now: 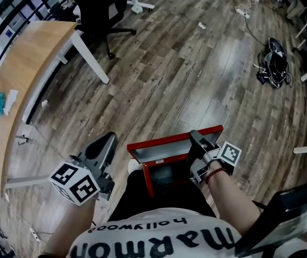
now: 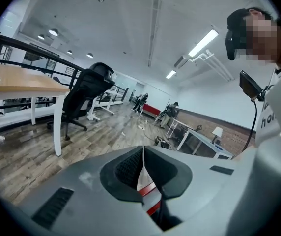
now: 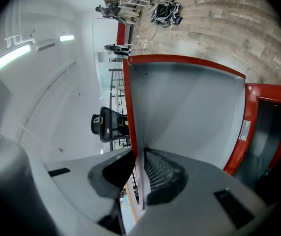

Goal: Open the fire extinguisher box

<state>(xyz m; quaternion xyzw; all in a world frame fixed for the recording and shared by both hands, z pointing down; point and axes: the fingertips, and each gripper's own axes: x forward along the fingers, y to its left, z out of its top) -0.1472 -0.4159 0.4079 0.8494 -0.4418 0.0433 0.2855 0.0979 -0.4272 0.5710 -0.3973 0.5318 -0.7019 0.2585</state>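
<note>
Fire extinguisher box (image 1: pixel 149 183), red, lies on the wood floor (image 1: pixel 196 63) near the person's feet, door (image 1: pixel 167 150) raised open. Interior is dark, contents not legible. Right tool (image 1: pixel 195 138) is clamped on the door's edge. Left tool (image 1: pixel 109 140) is closed and empty, left of the box.

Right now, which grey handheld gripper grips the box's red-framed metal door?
The right gripper: its jaws pinch the edge of the open red-framed door. The left gripper is shut and holds nothing.
</note>
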